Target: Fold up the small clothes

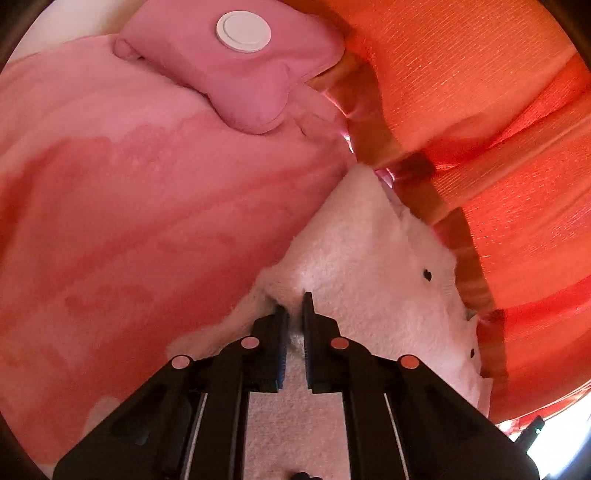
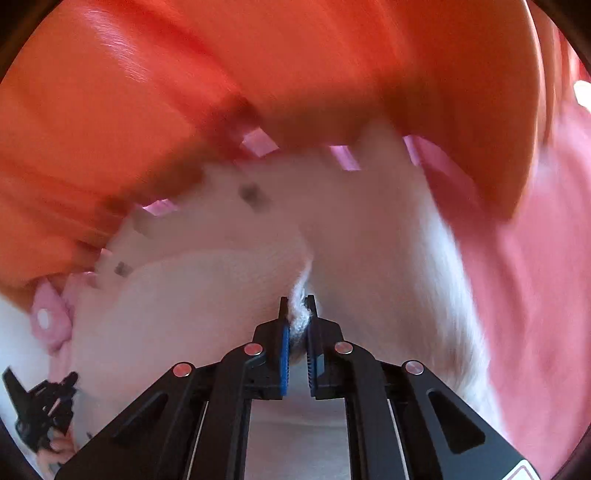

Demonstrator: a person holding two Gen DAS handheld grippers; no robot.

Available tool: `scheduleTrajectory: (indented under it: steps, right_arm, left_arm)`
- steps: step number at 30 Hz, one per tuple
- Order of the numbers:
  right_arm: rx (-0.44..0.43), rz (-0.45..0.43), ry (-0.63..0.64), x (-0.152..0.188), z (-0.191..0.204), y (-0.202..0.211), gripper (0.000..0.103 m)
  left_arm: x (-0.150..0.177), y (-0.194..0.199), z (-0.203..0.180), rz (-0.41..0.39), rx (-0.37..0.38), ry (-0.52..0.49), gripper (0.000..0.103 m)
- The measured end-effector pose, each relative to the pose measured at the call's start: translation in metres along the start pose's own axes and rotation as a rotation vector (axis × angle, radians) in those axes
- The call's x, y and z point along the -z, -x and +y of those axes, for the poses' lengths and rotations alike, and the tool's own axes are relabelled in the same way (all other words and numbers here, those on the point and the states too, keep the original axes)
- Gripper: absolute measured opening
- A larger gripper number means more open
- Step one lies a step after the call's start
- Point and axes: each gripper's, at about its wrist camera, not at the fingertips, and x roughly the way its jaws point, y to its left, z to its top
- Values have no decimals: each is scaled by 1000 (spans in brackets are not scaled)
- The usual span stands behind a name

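Observation:
A small white fluffy garment (image 1: 373,258) with tiny black heart marks hangs between my two grippers, over a pink bed cover (image 1: 129,192). My left gripper (image 1: 294,308) is shut on a bunched edge of it. My right gripper (image 2: 297,306) is shut on another bunched edge of the same garment (image 2: 229,258), which spreads away from the fingers. The right wrist view is motion-blurred. The left gripper also shows at the lower left of the right wrist view (image 2: 40,410), held in a hand.
An orange curtain (image 1: 498,110) fills the far side in both views (image 2: 184,92). A pink cushion (image 1: 236,70) with a white round disc (image 1: 243,31) lies on the bed cover. The pink bed cover also shows at right in the right wrist view (image 2: 535,277).

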Motion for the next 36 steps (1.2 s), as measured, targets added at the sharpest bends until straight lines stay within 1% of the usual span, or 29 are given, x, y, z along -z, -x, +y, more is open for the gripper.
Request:
scheduleTrajectory:
  steps: [2, 3, 4, 6, 8, 9, 10, 11, 12, 13, 14, 15, 16, 17, 18, 19, 20, 21, 23, 24, 25, 26, 27, 29, 31, 32, 34, 35, 36]
  right_arm:
    - [-69, -77, 37, -9, 16, 26, 7]
    - [-89, -109, 58, -13, 24, 36, 7]
    - [-81, -118, 69, -13, 27, 38, 7]
    - [-18, -75, 72, -6, 18, 21, 7]
    - [76, 25, 26, 8, -3, -9, 7]
    - [34, -1, -16, 12, -12, -6, 5]
    - [36, 8, -36, 11, -13, 0, 7]
    - [59, 10, -54, 6, -10, 9, 10]
    - [100, -43, -56, 1, -1, 28, 13]
    - [100, -104, -18, -2, 16, 46, 16]
    - [69, -122, 21, -3, 31, 55, 16]
    - [-9, -105, 80, -4, 58, 57, 16]
    - [-84, -63, 135, -3, 83, 53, 16]
    - [-138, -19, 195, 3, 110, 46, 16]
    - [-176, 36, 283, 11, 144, 32, 14]
    - [-194, 79, 360, 19, 174, 16, 10]
    - [-196, 115, 424, 28, 202, -3, 9]
    - [-179, 159, 477, 37, 231, -28, 8]
    - [-143, 226, 527, 54, 265, -69, 6]
    - [-111, 251, 544, 58, 280, -93, 6]
    - [-75, 261, 552, 60, 286, -111, 4]
    - [-52, 242, 552, 59, 290, -123, 2]
    - [-44, 204, 554, 56, 295, -131, 1]
    - [-17, 209, 535, 47, 301, -140, 0]
    - [-26, 215, 461, 34, 296, -126, 1]
    - [-49, 193, 426, 30, 289, -109, 3]
    - [-113, 128, 391, 28, 258, -48, 7]
    - [-116, 113, 394, 30, 242, -24, 9]
    - [-102, 83, 399, 35, 213, 15, 12]
  left_arm:
    - [-1, 2, -5, -7, -18, -29, 6]
    - [-1, 2, -6, -8, -20, -31, 6]
    - [0, 1, -6, -7, -25, -34, 6]
    - [1, 0, -5, -6, -29, -44, 6]
    - [1, 0, -5, -3, -29, -46, 6]
    - [1, 1, -5, 1, -26, -44, 6]
    - [1, 1, -5, 4, -24, -38, 6]
    - [1, 1, -4, 6, -23, -36, 7]
    - [1, 0, -3, 10, -21, -31, 7]
    - [0, 1, -2, 12, -19, -26, 7]
    - [-1, 0, -1, 18, -13, -18, 7]
    - [-1, 0, 0, 21, -11, -13, 7]
    - [-1, 0, 2, 25, -6, -4, 7]
    - [-2, 0, 2, 28, -2, 0, 7]
    - [-2, 0, 3, 31, 0, 2, 7]
    - [-2, 1, 3, 35, 1, 1, 8]
    - [-2, 1, 3, 38, 2, 1, 8]
    - [-2, 1, 3, 40, 4, 2, 8]
    - [-3, 0, 5, 48, 13, 13, 8]
    - [-3, 0, 6, 51, 15, 16, 8]
    - [-4, -1, 6, 54, 16, 15, 8]
    - [-4, -1, 5, 55, 15, 8, 8]
    - [-4, -2, 5, 56, 14, 2, 8]
    - [-4, -2, 5, 57, 16, 1, 8]
    - [-4, -2, 4, 59, 13, -8, 8]
    - [-4, -1, 3, 61, 12, -14, 8]
    - [-4, 3, 4, 72, 23, -1, 9]
    - [-5, 8, 3, 77, 32, 8, 9]
    - [-6, 16, 0, 82, 43, 5, 10]
